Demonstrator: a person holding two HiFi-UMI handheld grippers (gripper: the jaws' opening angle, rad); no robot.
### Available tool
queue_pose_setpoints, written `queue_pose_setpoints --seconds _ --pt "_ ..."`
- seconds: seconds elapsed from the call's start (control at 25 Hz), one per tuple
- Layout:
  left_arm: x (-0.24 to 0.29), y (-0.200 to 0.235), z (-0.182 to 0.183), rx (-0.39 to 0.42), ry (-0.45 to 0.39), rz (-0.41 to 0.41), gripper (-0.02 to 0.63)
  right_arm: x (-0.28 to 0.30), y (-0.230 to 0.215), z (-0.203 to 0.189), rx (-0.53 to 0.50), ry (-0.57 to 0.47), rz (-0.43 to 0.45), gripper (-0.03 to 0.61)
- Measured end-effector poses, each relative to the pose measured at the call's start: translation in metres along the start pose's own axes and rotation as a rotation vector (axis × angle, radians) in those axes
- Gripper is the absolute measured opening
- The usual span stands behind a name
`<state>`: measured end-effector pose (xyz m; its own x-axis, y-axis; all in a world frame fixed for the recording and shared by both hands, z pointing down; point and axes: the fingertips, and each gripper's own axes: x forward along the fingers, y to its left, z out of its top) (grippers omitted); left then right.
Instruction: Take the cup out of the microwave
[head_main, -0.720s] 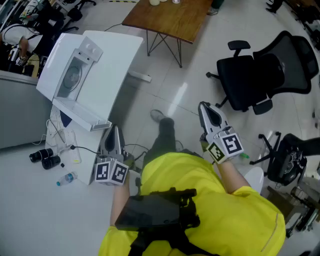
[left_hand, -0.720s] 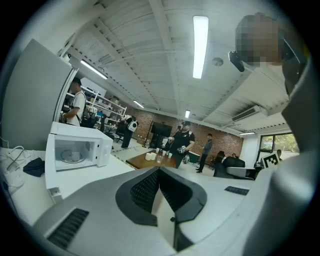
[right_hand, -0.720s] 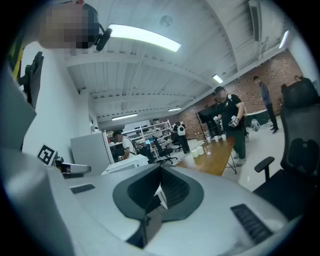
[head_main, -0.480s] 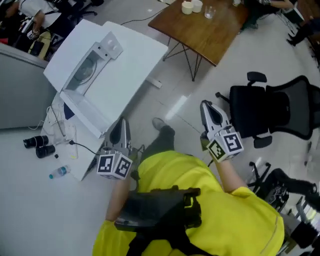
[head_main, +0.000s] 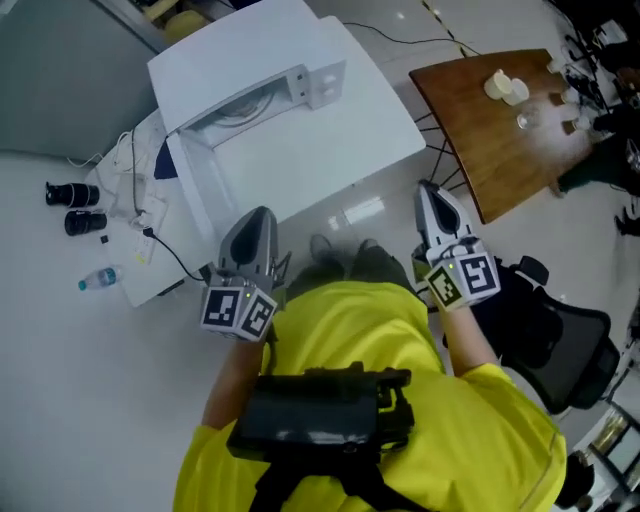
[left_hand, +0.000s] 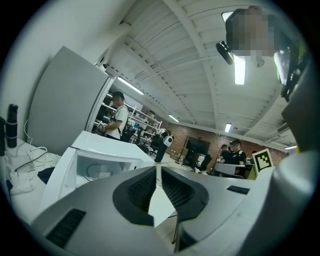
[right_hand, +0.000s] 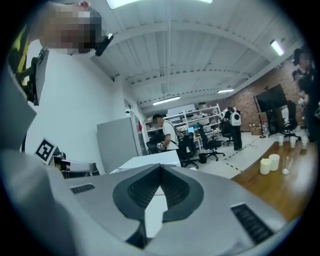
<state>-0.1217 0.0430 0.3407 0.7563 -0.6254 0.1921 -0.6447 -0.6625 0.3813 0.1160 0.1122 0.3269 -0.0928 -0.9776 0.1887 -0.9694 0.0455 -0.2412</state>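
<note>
The white microwave (head_main: 300, 120) stands ahead of me in the upper middle of the head view, its front opening (head_main: 240, 105) turned to the left. In the left gripper view its cavity (left_hand: 102, 170) shows a round glass plate; I see no cup in it. My left gripper (head_main: 262, 214) is shut and empty, held near my waist and short of the microwave. My right gripper (head_main: 428, 188) is also shut and empty, beside the microwave's right corner. The left gripper's jaws (left_hand: 159, 168) and the right gripper's jaws (right_hand: 161, 166) are both pressed together.
A wooden table (head_main: 500, 150) at the right carries pale cups (head_main: 505, 88) and a glass (head_main: 527, 121). A black office chair (head_main: 555, 335) stands at my right. Black lenses (head_main: 75, 207), a water bottle (head_main: 98, 279) and cables (head_main: 135, 195) lie at the left. People stand far off.
The head view has swung, so the microwave has shifted from the upper left to the upper middle and looks nearer. Both grippers stay shut in front of me.
</note>
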Motion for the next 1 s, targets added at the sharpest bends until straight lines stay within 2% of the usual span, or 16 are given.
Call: queue_pose_setpoints --seconds 0.08,0.24,0.28,0.4,0.52,0.6,0.8,0.92,1.0 --pt "0.006 0.014 -0.002 -0.039 0.000 0.037 0.132 0.038 0.004 -0.002 -0.004 0.039 0.076 0.006" --pt "0.024 0.047 -0.008 -0.060 0.002 0.167 0.141 0.104 0.013 -0.005 -0.023 0.096 0.231 0.006" --pt "0.031 0.052 -0.008 -0.052 -0.006 0.189 0.179 0.117 0.014 -0.006 -0.025 0.112 0.266 0.006" --pt "0.053 0.070 -0.012 0.032 -0.062 0.261 0.231 0.152 0.016 -0.011 -0.042 0.166 0.378 0.006" --pt "0.098 0.111 -0.042 0.092 -0.006 0.391 0.374 0.180 0.010 -0.017 -0.067 0.219 0.481 0.006" --pt "0.140 0.153 -0.061 0.098 0.028 0.459 0.436 0.196 -0.001 -0.025 -0.073 0.251 0.510 0.006" --pt "0.237 0.255 -0.085 0.077 0.068 0.595 0.442 0.219 -0.034 -0.068 -0.046 0.383 0.537 0.006" --pt "0.276 0.295 -0.091 0.038 0.078 0.661 0.456 0.228 -0.052 -0.087 -0.024 0.430 0.545 0.006" --pt "0.291 0.309 -0.095 0.043 0.087 0.698 0.456 0.234 -0.065 -0.092 -0.001 0.443 0.535 0.006"
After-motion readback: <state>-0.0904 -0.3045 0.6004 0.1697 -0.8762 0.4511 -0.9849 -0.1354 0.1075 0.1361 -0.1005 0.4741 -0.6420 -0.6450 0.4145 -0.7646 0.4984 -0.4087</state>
